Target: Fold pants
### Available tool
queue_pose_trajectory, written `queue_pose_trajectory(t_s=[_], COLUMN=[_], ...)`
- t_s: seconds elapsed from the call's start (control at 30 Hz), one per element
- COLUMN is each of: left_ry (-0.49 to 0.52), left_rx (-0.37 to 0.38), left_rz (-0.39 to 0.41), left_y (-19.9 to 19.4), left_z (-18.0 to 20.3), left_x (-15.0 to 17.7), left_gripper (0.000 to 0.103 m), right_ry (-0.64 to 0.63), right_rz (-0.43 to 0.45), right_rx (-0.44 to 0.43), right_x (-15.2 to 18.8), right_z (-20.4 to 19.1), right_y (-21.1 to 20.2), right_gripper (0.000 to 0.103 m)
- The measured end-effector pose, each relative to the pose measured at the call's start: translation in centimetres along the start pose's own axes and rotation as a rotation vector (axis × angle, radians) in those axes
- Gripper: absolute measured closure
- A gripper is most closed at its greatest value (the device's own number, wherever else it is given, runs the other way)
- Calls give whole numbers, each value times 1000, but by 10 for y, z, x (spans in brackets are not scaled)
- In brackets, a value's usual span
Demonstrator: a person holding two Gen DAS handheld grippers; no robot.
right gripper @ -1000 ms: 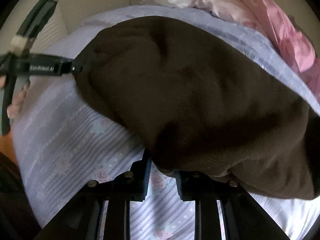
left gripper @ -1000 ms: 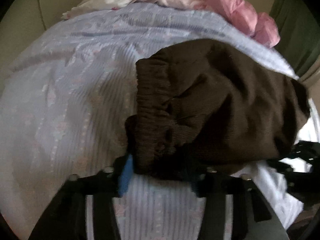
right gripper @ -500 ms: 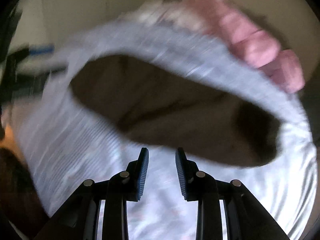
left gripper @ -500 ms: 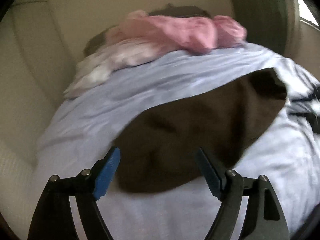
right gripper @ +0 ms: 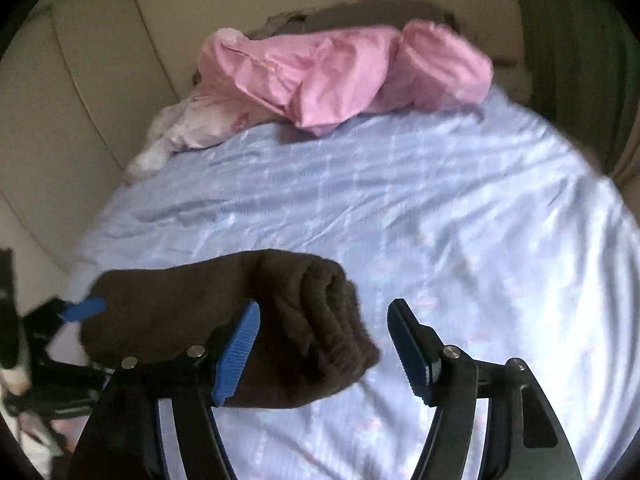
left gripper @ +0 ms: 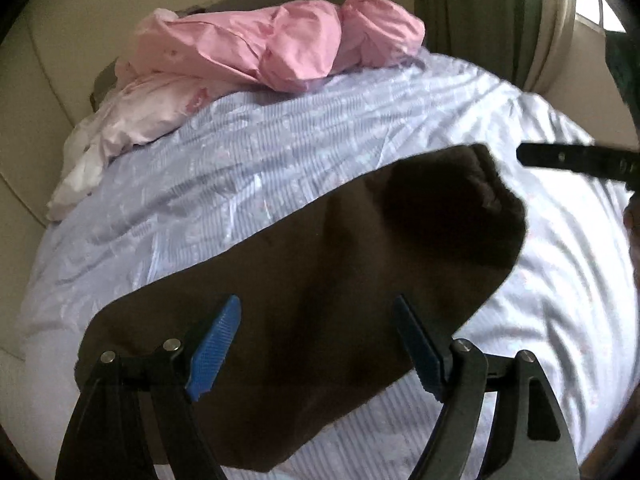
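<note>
On the pale blue striped bedsheet (left gripper: 320, 168) the dark brown pants (left gripper: 340, 280) lie folded into a compact bundle, resting flat near the foot of the bed. In the right wrist view the same pants (right gripper: 224, 320) show a thick, gathered end with several stacked layers facing the right side.

Left gripper (left gripper: 316, 344): jaws spread wide, holding nothing, poised above the middle of the bundle; contact with the fabric cannot be confirmed. Its 2 blue pads (left gripper: 216, 344) flank the cloth.

Right gripper (right gripper: 322, 354): jaws likewise wide apart and empty, positioned over the gathered end of the pants and the bare sheet just beside it. Part of the right gripper also enters the left wrist view as a black bar at the right edge.

At the head of the bed a crumpled pink garment (left gripper: 280, 48) lies against the cream wall, with a paler pink-and-white cloth (left gripper: 132, 120) touching it on the left. A green curtain (left gripper: 480, 12) hangs at the far right corner.
</note>
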State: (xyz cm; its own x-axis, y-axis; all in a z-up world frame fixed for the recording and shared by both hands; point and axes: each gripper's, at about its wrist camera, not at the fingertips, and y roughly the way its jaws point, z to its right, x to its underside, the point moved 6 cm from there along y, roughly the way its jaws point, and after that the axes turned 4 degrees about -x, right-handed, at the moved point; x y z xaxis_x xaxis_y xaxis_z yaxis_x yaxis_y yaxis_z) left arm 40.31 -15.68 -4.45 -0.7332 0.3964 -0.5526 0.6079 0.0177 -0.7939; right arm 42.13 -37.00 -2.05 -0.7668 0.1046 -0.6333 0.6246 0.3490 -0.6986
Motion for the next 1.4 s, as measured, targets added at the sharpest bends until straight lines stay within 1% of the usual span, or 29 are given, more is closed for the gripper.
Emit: queue_pose_trajectory(t_s=[0.03, 0.1, 0.13, 0.17, 0.27, 0.37, 0.4, 0.47, 0.5, 0.63, 0.73, 0.8, 0.83, 0.87, 0.9, 0.97, 1.0, 1.03, 1.13, 1.2, 1.3, 1.33, 1.37, 1.4], left_ry=[16, 28, 31, 30, 23, 16, 14, 12, 15, 44, 54, 48, 35, 25, 9, -13, -14, -12, -19, -38, -37, -31, -25, -10], left_rx=[-14, -30, -37, -49, -68, -88, -89, -87, -86, -108, -130, -129, -120, -113, -101, -79, -73, -70, -57, -46, -17, -24, -30, -36], left_rz=[-6, -22, -29, -40, -68, -82, -84, -90, -90, -75, -70, -77, -90, -98, -107, -104, -97, -92, -74, -58, -53, -50, -45, -34], left_y=[4, 11, 14, 19, 31, 40, 42, 47, 48, 53, 60, 67, 72, 75, 78, 78, 77, 75, 69, 65, 60, 59, 58, 57], left_z=[3, 6, 6, 6, 4, 0, -1, 0, 1, 7, 8, 7, 6, 5, 3, 0, -1, -1, 0, 0, 9, 11, 13, 18], left_x=[1, 3, 5, 7, 9, 10, 10, 9, 9, 8, 7, 9, 10, 11, 13, 15, 15, 16, 16, 14, 13, 13, 12, 11], left_gripper=[24, 24, 24, 24, 24, 24, 24, 24, 24, 24, 24, 24, 24, 23, 23, 23, 23, 23, 23, 23, 23, 23, 23, 23], right_ry=[20, 7, -10, -19, 3, 22, 48, 101, 127, 241, 290, 334, 359, 383, 411, 412, 407, 410, 372, 354, 384, 394, 401, 436], right_rz=[-8, -12, -29, -43, -75, -131, -162, -203, -214, -271, -271, -269, -273, -281, -292, -284, -276, -250, -159, -107, -76, -60, -52, -63], right_rx=[-27, -82, -107, -112, -95, -10, 2, -4, -16, -111, -155, -177, -189, -203, -221, -211, -203, -192, -172, -127, -53, -13, 13, 33], right_x=[1, 6, 6, 7, 3, 8, 13, 22, 26, 45, 51, 54, 57, 59, 62, 64, 64, 63, 58, 57, 60, 62, 64, 68], right_z=[4, 1, -2, -4, 5, 25, 34, 46, 49, 57, 61, 63, 63, 62, 60, 56, 54, 53, 42, 40, 48, 54, 61, 71], right_y=[6, 17, 25, 30, 56, 82, 92, 107, 111, 133, 137, 139, 139, 138, 135, 130, 127, 121, 94, 73, 56, 50, 46, 46], right_gripper=[36, 34, 30, 30, 30, 30, 30, 30, 30, 30, 30, 30, 32, 42, 44, 54, 56, 58, 62, 63, 67, 74, 74, 74])
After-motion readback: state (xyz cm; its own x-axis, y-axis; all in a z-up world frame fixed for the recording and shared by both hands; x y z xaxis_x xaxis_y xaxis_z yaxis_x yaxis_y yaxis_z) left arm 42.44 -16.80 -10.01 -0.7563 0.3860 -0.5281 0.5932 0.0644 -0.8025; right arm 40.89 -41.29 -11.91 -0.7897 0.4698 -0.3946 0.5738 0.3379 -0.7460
